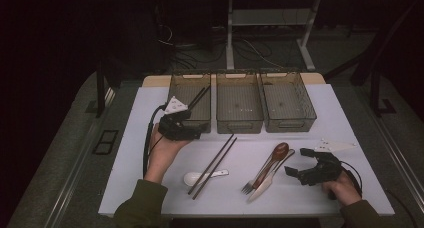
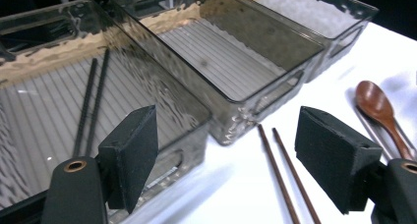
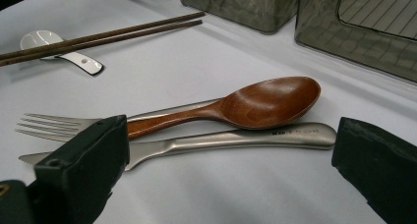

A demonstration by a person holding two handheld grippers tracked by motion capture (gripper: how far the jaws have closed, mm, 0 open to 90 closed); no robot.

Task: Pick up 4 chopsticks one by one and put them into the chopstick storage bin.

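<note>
Sorting cutlery into bins: my left gripper (image 1: 192, 129), jaws apart and empty, hovers by the left bin (image 1: 181, 88) holding black chopsticks (image 2: 91, 103). Brown chopsticks (image 1: 212, 165) lie on the worktop (image 1: 150, 123); I should grip both mid-length together. My right gripper (image 1: 297, 163) rests open.

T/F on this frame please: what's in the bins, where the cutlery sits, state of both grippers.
1. The left bin holds black chopsticks. True.
2. The middle bin holds a fork. False: nothing lies in it; the fork is on the table.
3. The left gripper grips the brown chopsticks. False: jaws open, nothing between them.
4. The wooden spoon lies by the knife. True.
5. The right gripper is open. True.
</note>
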